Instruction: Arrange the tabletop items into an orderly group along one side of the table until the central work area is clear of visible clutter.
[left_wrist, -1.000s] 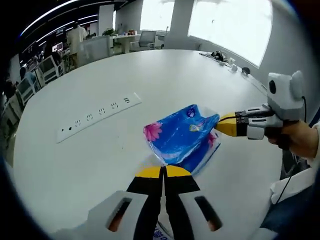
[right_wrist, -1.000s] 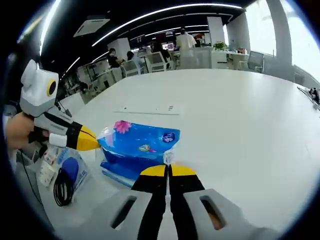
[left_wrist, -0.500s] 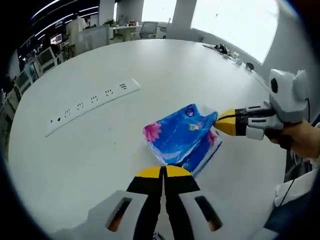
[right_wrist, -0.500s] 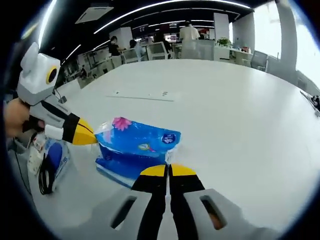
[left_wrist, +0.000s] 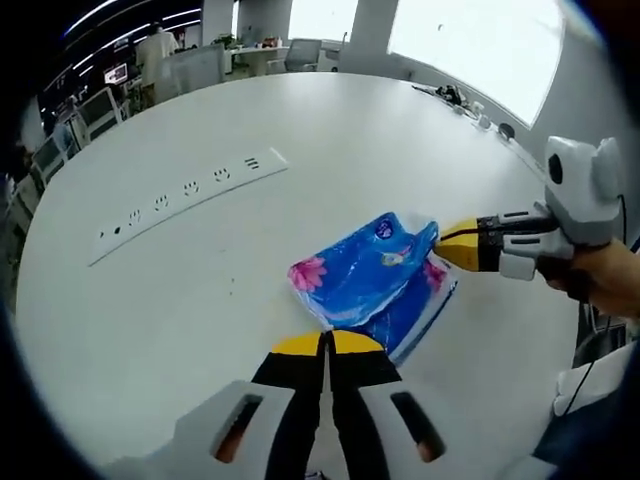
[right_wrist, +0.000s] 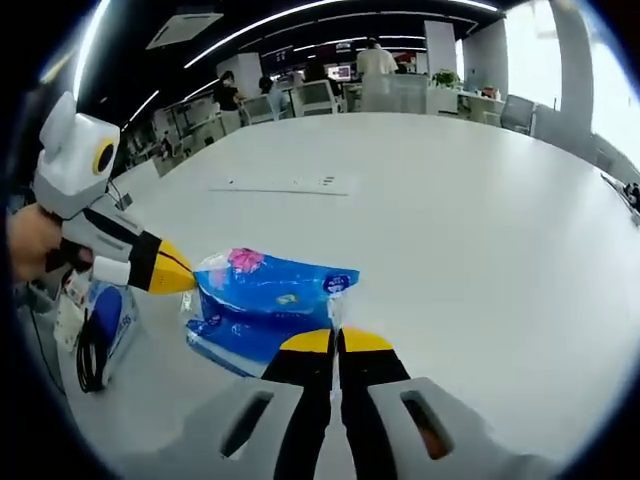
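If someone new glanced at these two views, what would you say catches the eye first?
The bright blue tissue pack with a pink flower stands out, lying on the large white table, with the closed left gripper and right gripper pinching its opposite ends. Farther back on the table lies a long white power strip, and in the right gripper view a coiled black cable sits off to the left.
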